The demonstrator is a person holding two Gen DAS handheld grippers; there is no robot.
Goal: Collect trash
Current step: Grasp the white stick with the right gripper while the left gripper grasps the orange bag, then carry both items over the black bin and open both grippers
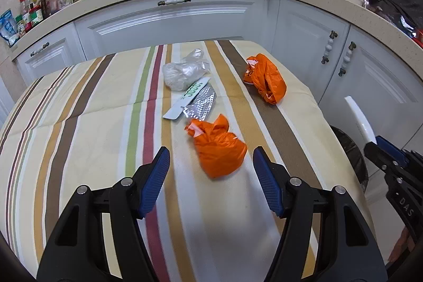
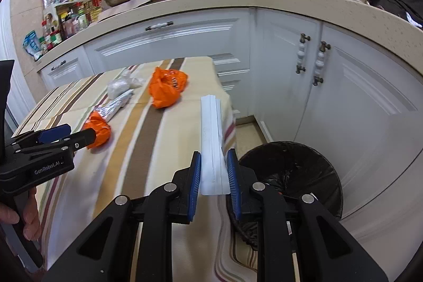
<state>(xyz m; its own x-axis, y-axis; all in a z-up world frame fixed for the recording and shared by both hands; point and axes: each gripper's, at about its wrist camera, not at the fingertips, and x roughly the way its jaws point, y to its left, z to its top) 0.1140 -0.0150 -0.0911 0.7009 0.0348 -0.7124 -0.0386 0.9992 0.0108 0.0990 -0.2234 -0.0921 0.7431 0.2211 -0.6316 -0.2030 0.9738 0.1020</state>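
Gripping a white strip (image 2: pixel 211 144), the right tongs (image 2: pixel 214 171) hang beside the bin (image 2: pixel 304 163), whose inside only the right view shows; left tongs (image 1: pixel 211 165) gape empty over the worktop (image 1: pixel 79 123) near an orange bag (image 1: pixel 218 149).

The left gripper (image 1: pixel 211 173) hangs wide open over the striped tablecloth (image 1: pixel 87 123), its blue pads flanking the nearer orange bag (image 1: pixel 218 149). Beyond lie a foil strip (image 1: pixel 202 105), a clear plastic wad (image 1: pixel 183 70) and a second orange bag (image 1: pixel 267 78). At the right edge, the right gripper (image 1: pixel 375 144) seems to pinch a white strip (image 1: pixel 361 120).
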